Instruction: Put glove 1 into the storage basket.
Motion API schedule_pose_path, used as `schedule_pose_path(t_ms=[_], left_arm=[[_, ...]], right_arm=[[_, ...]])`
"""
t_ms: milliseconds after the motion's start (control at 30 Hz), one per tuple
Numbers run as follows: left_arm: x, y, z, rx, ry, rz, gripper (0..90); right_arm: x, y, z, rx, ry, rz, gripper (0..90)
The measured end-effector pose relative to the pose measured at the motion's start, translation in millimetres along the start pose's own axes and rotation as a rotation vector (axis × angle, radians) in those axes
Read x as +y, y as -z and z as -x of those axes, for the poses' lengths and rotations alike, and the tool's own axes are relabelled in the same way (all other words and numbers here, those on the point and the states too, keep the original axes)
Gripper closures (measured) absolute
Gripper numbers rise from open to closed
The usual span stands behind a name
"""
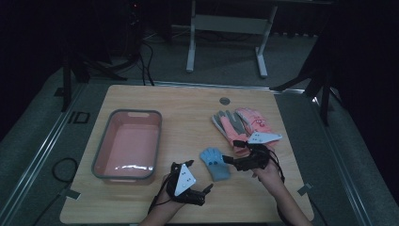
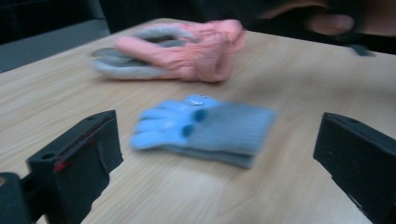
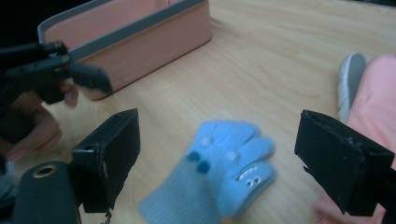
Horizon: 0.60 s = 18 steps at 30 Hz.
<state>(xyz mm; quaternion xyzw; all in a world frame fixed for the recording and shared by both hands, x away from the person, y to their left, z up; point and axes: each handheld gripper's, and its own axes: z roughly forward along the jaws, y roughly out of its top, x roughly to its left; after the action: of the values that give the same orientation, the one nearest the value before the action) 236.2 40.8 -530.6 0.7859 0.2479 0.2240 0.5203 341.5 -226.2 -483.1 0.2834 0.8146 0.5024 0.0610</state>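
Note:
A small blue glove (image 1: 215, 162) lies flat on the wooden table (image 1: 188, 103), right of centre near the front. My right gripper (image 1: 229, 160) hovers at its right side, jaws open and pointing left over it. The left gripper (image 1: 205, 190) sits lower left of the glove, open, aimed right. In the left gripper view the blue glove (image 2: 201, 128) rests between and beyond the wide jaws of the left gripper (image 2: 217, 144), untouched. From the right gripper view, the blue glove (image 3: 219, 172) lies under the open right gripper (image 3: 224, 154), apart from its pads.
A pair of pink and grey gloves (image 1: 240, 125) lies behind the blue one. A pink bin with a grey rim (image 1: 127, 143) stands empty at the left. A round grommet (image 1: 225, 100) marks the far table edge. Cables lie on the floor at the left.

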Motion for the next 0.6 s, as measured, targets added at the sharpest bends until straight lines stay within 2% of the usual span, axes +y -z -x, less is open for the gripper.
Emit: schedule_pose_path(t_ms=[33,67,167,200,267,333,367,467,600], left_arm=[[1.8,-2.5,1.7,0.01,-0.022,-0.002,12.1],[3.3,-5.2,1.6,-0.026,-0.033,-0.007,15.0],[7.2,-13.5,0.3,-0.067,-0.017,-0.014,15.1],[7.5,-15.7,-0.6,-0.075,-0.028,-0.017,15.9],[6.5,-19.9,-3.3,-0.112,-0.027,-0.022,21.9],[5.2,-23.9,-4.3,-0.145,-0.056,-0.046,28.1],[4.4,-26.6,-4.3,-0.167,-0.08,-0.063,31.1],[4.1,-34.6,-3.2,-0.201,-0.102,-0.124,35.3],[5.1,-45.0,-4.1,-0.194,-0.122,-0.151,35.3]], right_arm=[[2.5,-0.4,1.2,0.014,-0.007,0.003,14.0],[4.7,-1.1,3.1,0.027,-0.018,0.009,14.0],[10.4,-5.2,6.4,0.045,-0.042,0.005,12.9],[11.6,-7.1,6.2,0.042,-0.038,0.001,12.0],[12.2,-11.6,5.5,0.049,-0.034,-0.006,10.6],[11.2,-18.0,5.3,0.052,-0.024,-0.044,17.8],[10.4,-21.0,4.7,0.035,-0.021,-0.058,25.8],[8.1,-31.5,4.0,0.018,-0.038,-0.099,43.5],[5.2,-48.1,5.2,-0.066,-0.062,-0.146,48.2]])
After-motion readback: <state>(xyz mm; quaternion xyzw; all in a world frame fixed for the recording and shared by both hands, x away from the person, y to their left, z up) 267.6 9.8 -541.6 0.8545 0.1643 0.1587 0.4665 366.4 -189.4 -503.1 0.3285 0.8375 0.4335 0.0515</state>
